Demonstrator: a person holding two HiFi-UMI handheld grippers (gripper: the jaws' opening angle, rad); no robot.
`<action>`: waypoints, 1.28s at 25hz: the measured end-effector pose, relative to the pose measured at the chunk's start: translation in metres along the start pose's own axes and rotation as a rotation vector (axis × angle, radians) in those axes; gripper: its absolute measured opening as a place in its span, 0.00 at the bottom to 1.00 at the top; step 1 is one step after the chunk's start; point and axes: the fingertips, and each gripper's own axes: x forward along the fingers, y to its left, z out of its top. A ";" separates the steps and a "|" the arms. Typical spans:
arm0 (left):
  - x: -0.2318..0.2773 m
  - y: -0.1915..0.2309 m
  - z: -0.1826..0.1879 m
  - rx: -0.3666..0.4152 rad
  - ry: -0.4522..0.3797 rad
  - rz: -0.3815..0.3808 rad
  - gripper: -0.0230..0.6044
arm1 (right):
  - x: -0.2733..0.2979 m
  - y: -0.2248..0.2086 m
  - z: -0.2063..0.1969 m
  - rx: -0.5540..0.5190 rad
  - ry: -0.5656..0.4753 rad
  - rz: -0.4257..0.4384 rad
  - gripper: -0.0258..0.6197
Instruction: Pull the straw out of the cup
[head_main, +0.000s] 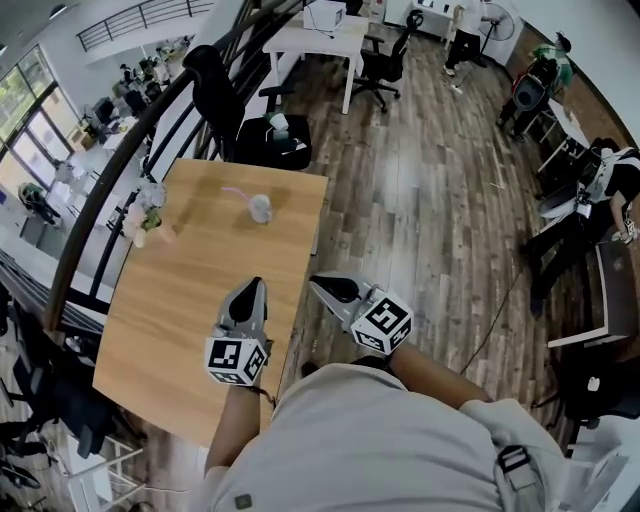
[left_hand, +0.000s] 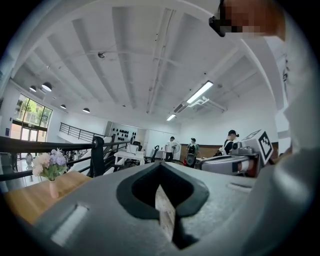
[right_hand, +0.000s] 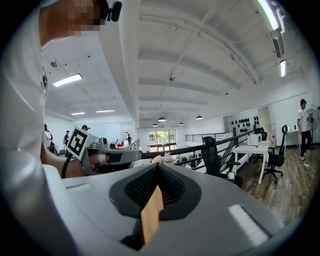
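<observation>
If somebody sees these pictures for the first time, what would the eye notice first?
First, the two marker-cube tools, left tool and right tool, both shut and empty, side by side by the near right edge of the wooden table. Then the cup with a pink straw at the table's far end, and the flowers at its left edge.

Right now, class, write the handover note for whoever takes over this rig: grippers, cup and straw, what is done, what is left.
Left gripper: jaws shut, empty, over the near part of the table.
Right gripper: jaws shut, empty, just past the table's right edge.
Cup: upright at the far end of the table, well clear of both grippers.
Straw: pink, in the cup, leaning left.
Done: nothing yet.
Left: reach the cup, open the jaws, probably steady the cup with one gripper, and pull the straw out with the other.
</observation>
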 end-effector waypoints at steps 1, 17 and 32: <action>0.002 0.008 -0.001 -0.005 0.000 0.006 0.04 | 0.009 -0.003 -0.001 0.000 0.005 0.004 0.05; 0.059 0.106 -0.024 -0.044 0.033 0.220 0.04 | 0.134 -0.103 -0.015 -0.005 0.060 0.193 0.06; 0.185 0.204 -0.036 -0.070 0.091 0.481 0.04 | 0.267 -0.231 -0.023 0.004 0.141 0.469 0.06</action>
